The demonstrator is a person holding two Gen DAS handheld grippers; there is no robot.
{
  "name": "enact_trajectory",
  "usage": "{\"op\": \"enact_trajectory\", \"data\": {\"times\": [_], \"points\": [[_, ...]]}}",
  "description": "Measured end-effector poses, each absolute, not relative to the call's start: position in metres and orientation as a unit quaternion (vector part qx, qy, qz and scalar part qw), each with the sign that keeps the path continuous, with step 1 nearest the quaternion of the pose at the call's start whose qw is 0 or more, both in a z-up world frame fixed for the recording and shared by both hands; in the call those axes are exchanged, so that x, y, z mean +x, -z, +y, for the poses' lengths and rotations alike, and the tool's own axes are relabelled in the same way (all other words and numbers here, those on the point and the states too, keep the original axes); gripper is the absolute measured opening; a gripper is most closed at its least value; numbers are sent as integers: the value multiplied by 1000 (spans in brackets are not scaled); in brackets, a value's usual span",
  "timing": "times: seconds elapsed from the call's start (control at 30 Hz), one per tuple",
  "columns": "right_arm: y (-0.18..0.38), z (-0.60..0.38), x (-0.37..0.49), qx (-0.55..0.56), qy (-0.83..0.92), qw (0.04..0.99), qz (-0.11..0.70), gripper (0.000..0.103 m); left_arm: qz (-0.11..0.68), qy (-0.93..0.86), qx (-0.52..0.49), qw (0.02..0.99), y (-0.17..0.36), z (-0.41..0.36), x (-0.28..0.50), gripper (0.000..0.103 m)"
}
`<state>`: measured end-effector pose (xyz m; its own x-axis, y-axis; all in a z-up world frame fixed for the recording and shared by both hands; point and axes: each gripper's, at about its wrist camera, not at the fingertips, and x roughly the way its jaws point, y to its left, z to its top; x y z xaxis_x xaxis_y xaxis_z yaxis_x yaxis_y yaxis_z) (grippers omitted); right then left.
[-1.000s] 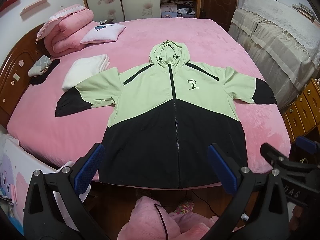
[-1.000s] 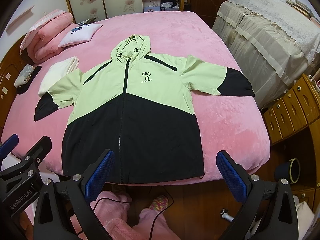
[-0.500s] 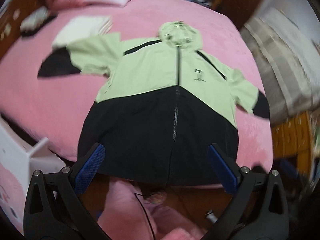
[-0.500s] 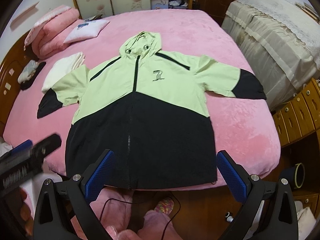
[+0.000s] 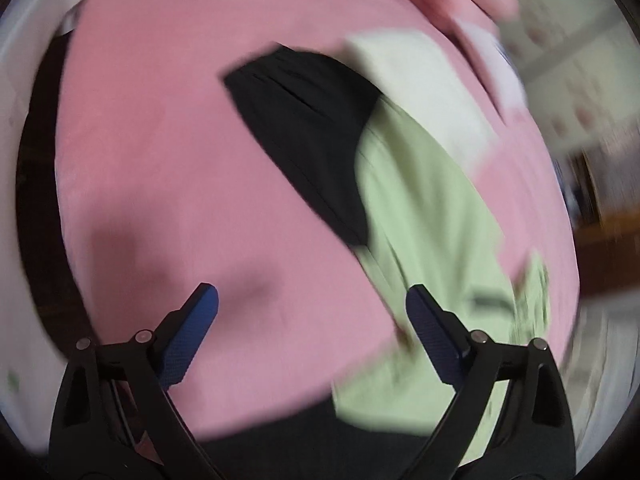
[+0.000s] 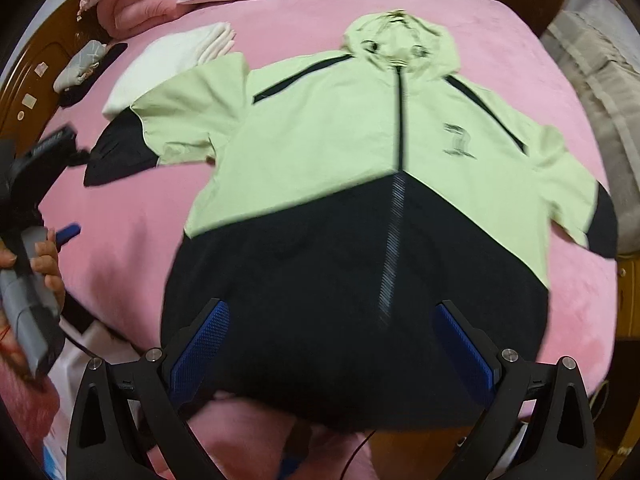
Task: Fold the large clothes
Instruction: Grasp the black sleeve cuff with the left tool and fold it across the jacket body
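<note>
Right now my left gripper [image 5: 308, 312] hangs over the pink bed [image 5: 160, 160], jaws spread wide and holding nothing, aimed toward the black cuff [image 5: 304, 128] of the jacket's left sleeve. That view is smeared, but the cuff lies flat on the bedspread, running into the green sleeve, with a folded white cloth [image 5: 424, 92] just beside it. My right gripper [image 6: 332, 340] is also wide open and empty, poised above the black hem of the jacket [image 6: 360, 184], which lies spread face up across the bed, zipped, hood [image 6: 400, 40] pointing away, both sleeves out to the sides.

I judge the folding has not really begun: no part of the garment is turned over yet. This looks like the reach for the first sleeve fold. Next I need to bring the left fingers down around the cuff edge, pinch only the sleeve and not the bedspread, then carry it inward across the chest.
</note>
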<state>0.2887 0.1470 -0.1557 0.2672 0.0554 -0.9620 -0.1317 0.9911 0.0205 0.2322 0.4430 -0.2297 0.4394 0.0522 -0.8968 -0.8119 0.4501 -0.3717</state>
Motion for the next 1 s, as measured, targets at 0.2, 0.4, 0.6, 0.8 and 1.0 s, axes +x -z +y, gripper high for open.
{"op": "enact_trajectory", "data": {"times": [0.2, 0.4, 0.6, 0.8, 1.0], "points": [[216, 203, 354, -39, -61, 794, 604, 103, 364, -377, -482, 702, 305, 547, 256, 67], [253, 214, 378, -8, -36, 780, 624, 103, 284, -360, -560, 690, 364, 617, 299, 52], [279, 203, 384, 21, -8, 761, 648, 103, 215, -321, -535, 751, 344, 614, 318, 2], [266, 182, 389, 32, -11, 788, 615, 103, 141, -223, -444, 856, 249, 545, 324, 1], [248, 107, 393, 54, -3, 815, 577, 103, 132, -69, -333, 931, 167, 431, 349, 1]]}}
